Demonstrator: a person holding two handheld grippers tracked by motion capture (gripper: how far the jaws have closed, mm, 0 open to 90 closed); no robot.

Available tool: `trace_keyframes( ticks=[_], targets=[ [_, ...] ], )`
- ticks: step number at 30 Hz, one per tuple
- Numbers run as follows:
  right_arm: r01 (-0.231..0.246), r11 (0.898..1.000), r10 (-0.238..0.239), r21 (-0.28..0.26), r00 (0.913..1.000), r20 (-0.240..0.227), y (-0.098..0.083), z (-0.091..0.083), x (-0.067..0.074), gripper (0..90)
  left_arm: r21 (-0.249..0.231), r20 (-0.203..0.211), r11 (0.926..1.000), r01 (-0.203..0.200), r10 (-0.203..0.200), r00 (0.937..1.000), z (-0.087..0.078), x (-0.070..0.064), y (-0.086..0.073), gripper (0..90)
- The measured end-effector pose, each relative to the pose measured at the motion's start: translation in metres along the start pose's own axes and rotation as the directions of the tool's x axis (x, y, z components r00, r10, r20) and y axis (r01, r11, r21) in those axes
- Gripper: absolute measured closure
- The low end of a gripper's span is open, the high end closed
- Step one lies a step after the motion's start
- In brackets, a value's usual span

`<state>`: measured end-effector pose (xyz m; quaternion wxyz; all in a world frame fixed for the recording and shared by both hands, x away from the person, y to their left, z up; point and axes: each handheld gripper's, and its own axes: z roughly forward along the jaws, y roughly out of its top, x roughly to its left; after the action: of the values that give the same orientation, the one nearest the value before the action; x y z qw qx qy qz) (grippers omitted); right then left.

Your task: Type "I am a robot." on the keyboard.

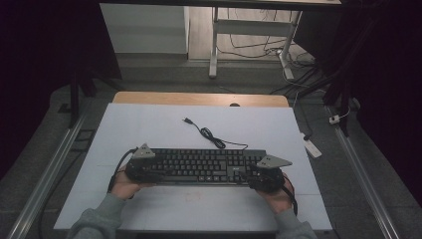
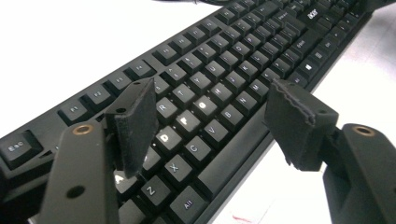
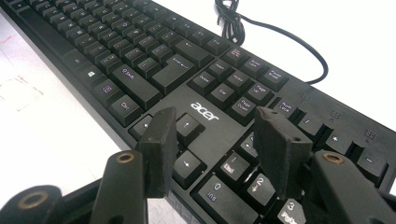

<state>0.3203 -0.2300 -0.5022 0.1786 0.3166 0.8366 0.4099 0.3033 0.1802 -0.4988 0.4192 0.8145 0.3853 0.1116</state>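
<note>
In the high view, a long black plastic computer keyboard lies flat across the lower middle of the white worktop, its thin black cable curling toward the upper centre. The left tongs sit at the keyboard's left end and the right tongs at its right end, each in a hand entering from the bottom edge. In the left gripper view, the left tongs stand released, jaws wide apart above the letter keys, pads clear of them. In the right gripper view, the right tongs hang spread over the arrow and number keys near the white logo, clamping nothing.
</note>
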Motion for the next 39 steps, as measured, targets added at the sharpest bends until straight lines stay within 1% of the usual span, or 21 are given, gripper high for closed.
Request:
trace_keyframes(
  ticks=[6, 15, 23, 24, 30, 32, 35, 39],
  targets=[
    [0.000, 1.000, 0.000, 0.000, 1.0000, 0.000, 0.000, 0.000, 0.000, 49.8, 0.003, -0.015, 0.9999, 0.012, -0.012, 0.9998, -0.001, 0.002, 0.003, 31.3],
    [0.002, 1.000, -0.002, 0.002, 1.0000, 0.001, 0.000, 0.001, 0.000, 49.8, 0.007, -0.032, 0.9999, -0.010, 0.011, 0.9994, 0.003, 0.003, 0.012, 30.8],
    [0.003, 1.000, -0.003, 0.005, 1.0000, -0.006, 0.000, 0.002, 0.001, 49.8, 0.002, -0.051, 1.0000, -0.007, 0.007, 0.9987, 0.007, 0.011, 0.021, 31.3],
    [0.003, 1.000, -0.003, 0.007, 1.0000, -0.002, 0.000, 0.002, 0.001, 49.8, 0.003, -0.055, 0.9999, -0.010, 0.010, 0.9984, 0.008, 0.013, 0.022, 31.6],
    [0.001, 1.000, -0.001, 0.005, 1.0000, 0.000, -0.001, 0.001, 0.000, 49.8, 0.014, -0.079, 0.9999, 0.007, -0.006, 0.9969, 0.011, 0.022, 0.026, 33.8],
    [0.001, 1.000, -0.001, 0.005, 1.0000, 0.000, -0.001, 0.001, 0.001, 49.8, 0.020, -0.086, 0.9998, 0.006, -0.004, 0.9962, 0.012, 0.025, 0.028, 34.8],
    [0.003, 1.000, -0.003, 0.007, 1.0000, 0.000, -0.001, 0.002, 0.000, 49.8, 0.020, -0.087, 0.9997, 0.010, -0.008, 0.9962, 0.015, 0.030, 0.030, 38.1],
    [0.000, 1.000, 0.000, 0.002, 1.0000, -0.001, -0.001, 0.002, -0.001, 49.8, 0.034, -0.084, 0.9994, -0.002, 0.005, 0.9964, 0.019, 0.034, 0.031, 44.3]
  ],
)
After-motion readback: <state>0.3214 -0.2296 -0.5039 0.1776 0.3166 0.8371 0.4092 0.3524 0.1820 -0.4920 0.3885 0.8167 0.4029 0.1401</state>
